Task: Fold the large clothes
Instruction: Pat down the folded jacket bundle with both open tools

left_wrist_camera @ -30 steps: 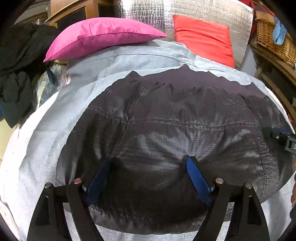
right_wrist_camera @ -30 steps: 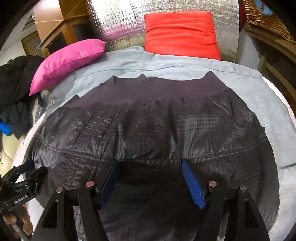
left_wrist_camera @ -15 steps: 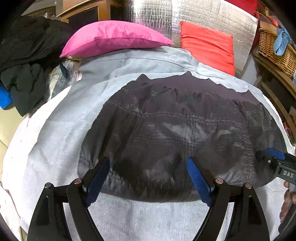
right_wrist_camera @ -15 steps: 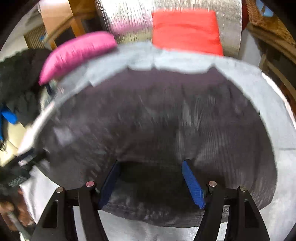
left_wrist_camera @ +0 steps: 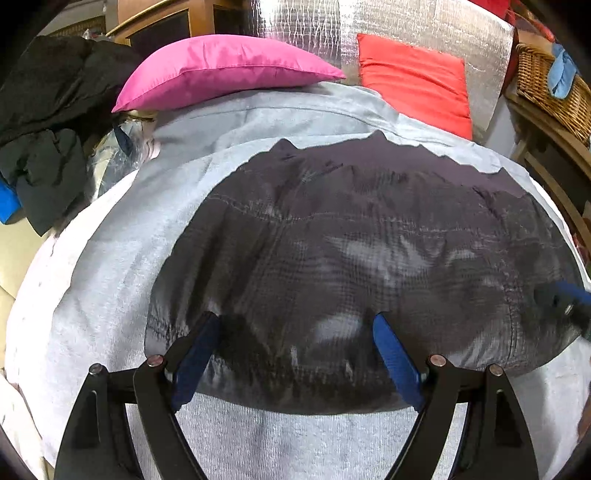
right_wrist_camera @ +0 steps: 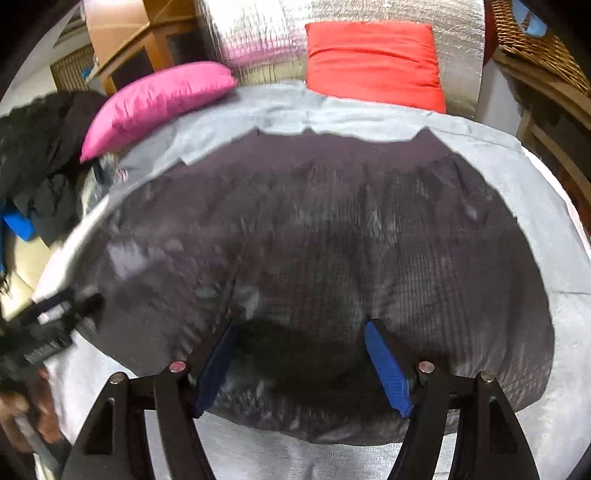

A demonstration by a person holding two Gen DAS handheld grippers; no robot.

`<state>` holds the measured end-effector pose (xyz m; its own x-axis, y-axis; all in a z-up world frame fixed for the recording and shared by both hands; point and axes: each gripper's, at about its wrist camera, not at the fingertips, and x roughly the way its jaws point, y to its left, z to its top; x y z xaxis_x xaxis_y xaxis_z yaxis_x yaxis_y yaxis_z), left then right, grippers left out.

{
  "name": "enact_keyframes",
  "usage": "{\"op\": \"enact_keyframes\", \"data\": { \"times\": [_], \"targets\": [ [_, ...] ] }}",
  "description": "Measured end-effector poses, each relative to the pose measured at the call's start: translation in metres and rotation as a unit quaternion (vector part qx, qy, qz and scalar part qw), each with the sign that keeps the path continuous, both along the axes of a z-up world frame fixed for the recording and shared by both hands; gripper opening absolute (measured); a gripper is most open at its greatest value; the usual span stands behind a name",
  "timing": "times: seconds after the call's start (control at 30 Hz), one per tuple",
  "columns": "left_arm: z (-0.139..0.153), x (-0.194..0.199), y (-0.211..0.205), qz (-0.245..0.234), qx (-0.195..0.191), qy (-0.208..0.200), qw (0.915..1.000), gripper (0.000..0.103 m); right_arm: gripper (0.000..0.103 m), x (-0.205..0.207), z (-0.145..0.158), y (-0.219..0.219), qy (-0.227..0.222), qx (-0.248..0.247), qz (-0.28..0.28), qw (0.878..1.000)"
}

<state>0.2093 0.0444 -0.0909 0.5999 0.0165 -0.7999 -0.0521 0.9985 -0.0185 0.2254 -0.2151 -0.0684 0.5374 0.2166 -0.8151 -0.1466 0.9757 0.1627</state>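
A dark grey quilted garment (left_wrist_camera: 362, 266) lies spread flat on a light grey sheet (left_wrist_camera: 110, 266); it also fills the right wrist view (right_wrist_camera: 332, 240). My left gripper (left_wrist_camera: 295, 332) is open, its blue pads over the garment's near left edge. My right gripper (right_wrist_camera: 299, 339) is open over the near right edge. Each gripper shows at the edge of the other's view: the right one (left_wrist_camera: 565, 302) and the left one (right_wrist_camera: 51, 325), both blurred.
A pink pillow (left_wrist_camera: 221, 70) and a red pillow (left_wrist_camera: 413, 81) lean at the back against a silver quilted panel (left_wrist_camera: 406, 26). Dark clothes (left_wrist_camera: 48, 122) are piled at the left. A wicker basket (left_wrist_camera: 546, 88) stands on a wooden shelf at the right.
Both grippers have pulled back toward me and up, so more grey sheet shows in front of the garment. The garment lies where it was. Both grippers stay open.
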Motion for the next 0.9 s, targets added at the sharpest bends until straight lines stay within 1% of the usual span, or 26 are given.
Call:
{"op": "enact_keyframes", "data": {
  "times": [0.1, 0.17, 0.27, 0.33, 0.37, 0.4, 0.47, 0.57, 0.63, 0.7, 0.73, 0.8, 0.9],
  "targets": [
    [0.001, 0.004, 0.001, 0.003, -0.002, -0.002, 1.0000, 0.086, 0.075, 0.009, 0.022, 0.002, -0.025, 0.010, 0.001, 1.000],
    [-0.003, 0.007, 0.002, 0.003, -0.002, 0.001, 1.0000, 0.085, 0.075, 0.020, 0.028, 0.006, -0.029, 0.011, 0.002, 1.000],
    [-0.010, 0.011, 0.002, 0.004, 0.002, 0.005, 1.0000, 0.086, 0.076, 0.042, 0.018, 0.014, -0.018, 0.001, 0.000, 1.000],
    [-0.010, 0.012, 0.000, 0.002, 0.006, 0.005, 1.0000, 0.086, 0.077, 0.058, -0.005, 0.018, 0.019, -0.022, -0.004, 1.000],
    [-0.010, 0.012, 0.000, 0.001, 0.006, 0.005, 1.0000, 0.086, 0.077, 0.063, -0.016, 0.018, 0.039, -0.023, -0.007, 0.999],
    [-0.009, 0.012, 0.001, 0.000, 0.004, 0.005, 1.0000, 0.086, 0.077, 0.064, -0.017, 0.017, 0.041, -0.021, -0.010, 0.999],
    [-0.010, 0.013, 0.002, 0.000, 0.002, 0.005, 1.0000, 0.086, 0.077, 0.064, -0.008, 0.017, 0.036, -0.021, -0.009, 0.999],
    [-0.011, 0.013, 0.001, 0.001, 0.002, 0.003, 1.0000, 0.086, 0.077, 0.065, 0.008, 0.014, 0.022, -0.005, -0.017, 1.000],
    [-0.012, 0.013, 0.000, 0.001, 0.003, 0.003, 1.0000, 0.086, 0.077, 0.069, 0.012, 0.014, 0.017, -0.010, -0.018, 1.000],
    [-0.012, 0.014, 0.000, 0.001, 0.003, 0.004, 1.0000, 0.086, 0.077, 0.079, 0.003, 0.015, 0.028, -0.021, -0.024, 0.999],
    [-0.012, 0.014, 0.000, 0.000, 0.003, 0.005, 1.0000, 0.086, 0.077, 0.086, -0.008, 0.015, 0.045, -0.030, -0.023, 0.998],
    [-0.011, 0.014, 0.001, -0.003, 0.004, 0.008, 1.0000, 0.086, 0.077, 0.091, -0.018, 0.015, 0.057, -0.029, -0.025, 0.998],
    [-0.006, 0.009, 0.006, 0.003, -0.003, 0.007, 1.0000, 0.086, 0.077, 0.082, -0.006, 0.014, 0.047, -0.014, -0.024, 0.999]
  ]
}}
